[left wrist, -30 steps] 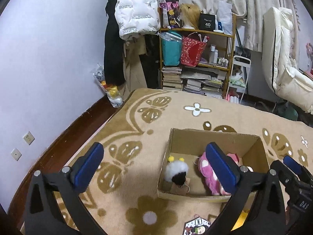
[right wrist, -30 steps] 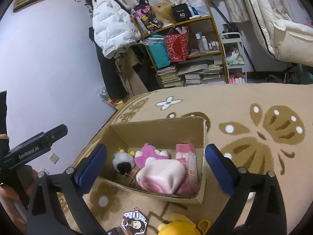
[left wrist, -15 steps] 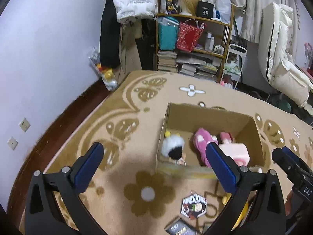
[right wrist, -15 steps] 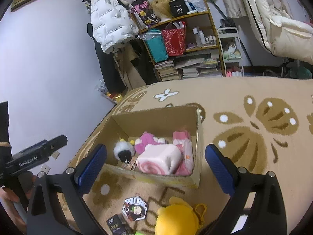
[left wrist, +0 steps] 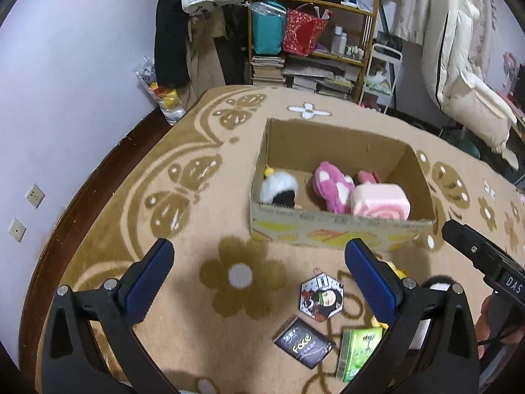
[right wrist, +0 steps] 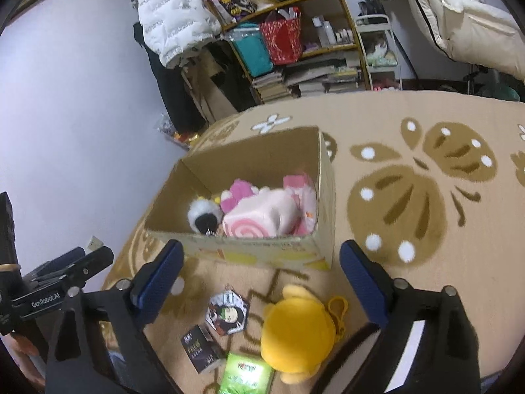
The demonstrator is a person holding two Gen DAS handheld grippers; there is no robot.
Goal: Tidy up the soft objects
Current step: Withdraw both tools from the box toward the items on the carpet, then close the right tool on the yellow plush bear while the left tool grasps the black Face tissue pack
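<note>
Both hand-held grippers tilt steeply down over a beige rug [left wrist: 210, 177] with brown butterfly and flower patterns. The left gripper [left wrist: 259, 274] has its blue-padded jaws spread wide with nothing between them; below it lie the rug's brown flower and, toward its right finger, a hexagonal character badge [left wrist: 321, 298], a black packet printed "Face" [left wrist: 303, 342] and a green box [left wrist: 360, 353]. The right gripper [right wrist: 261, 274] is just to the right of the left one; its jaws are also wide but are closing slightly, gripping nothing. Between and just below its fingers a yellow plush toy [right wrist: 297, 330] with a yellow loop lies on the rug, near the front wall of the cardboard box [right wrist: 262, 249] and not touched by either pad. The box sits open on the rug beyond both grippers. Inside it, from left to right, are a white-and-black fluffy plush with yellow bobbles [left wrist: 279, 190], a pink-and-white plush [left wrist: 329, 185] and a pink roll-cake plush [left wrist: 380, 202] with a spiral end, packed close together. At the far side of the room stand a cluttered shelf [left wrist: 315, 39] and a white puffer jacket [right wrist: 174, 19].
</note>
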